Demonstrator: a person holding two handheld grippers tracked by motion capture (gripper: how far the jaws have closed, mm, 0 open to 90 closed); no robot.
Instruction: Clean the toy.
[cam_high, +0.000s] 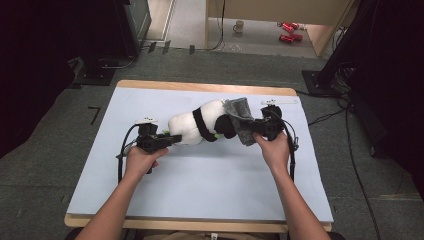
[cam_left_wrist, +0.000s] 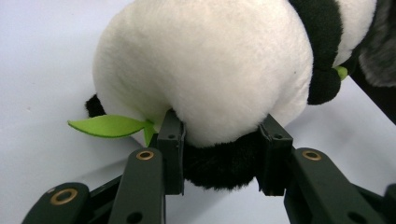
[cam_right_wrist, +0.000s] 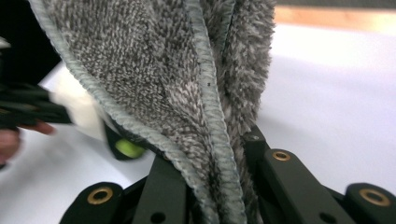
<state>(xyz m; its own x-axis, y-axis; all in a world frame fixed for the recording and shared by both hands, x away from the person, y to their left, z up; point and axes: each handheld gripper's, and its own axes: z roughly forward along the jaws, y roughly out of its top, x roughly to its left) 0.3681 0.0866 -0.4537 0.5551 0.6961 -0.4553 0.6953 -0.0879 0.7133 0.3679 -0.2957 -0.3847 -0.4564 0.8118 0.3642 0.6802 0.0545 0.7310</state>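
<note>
- The left gripper (cam_left_wrist: 219, 154) has its jaws clamped on a black furry part at the rear end of the plush panda (cam_left_wrist: 205, 70); the white body bulges over and between the two jaw tips.
- Just beside the left jaw tip a green felt leaf (cam_left_wrist: 109, 126) sticks out from under the panda, lying close over the table.
- The right gripper (cam_right_wrist: 219, 186) has its jaws pinched on a folded grey towel (cam_right_wrist: 163, 79), whose stitched hem runs down between them.
- Past the towel, in the right gripper view, a small green bit (cam_right_wrist: 127, 148) of the toy shows, blurred.
- From the high view, the panda (cam_high: 197, 127) lies on its side in the middle of the pale blue table (cam_high: 200, 185), with the left gripper (cam_high: 167, 141) at its left end.
- The towel (cam_high: 241, 120) hangs against the panda's head end, covering part of it, held up by the right gripper (cam_high: 257, 127).
- Each hand (cam_high: 142, 161) grips its tool near the table's middle, cables trailing.
- On the floor beyond the table stand a mug (cam_high: 239, 26) and red cans (cam_high: 289, 31), well apart from the work.
</note>
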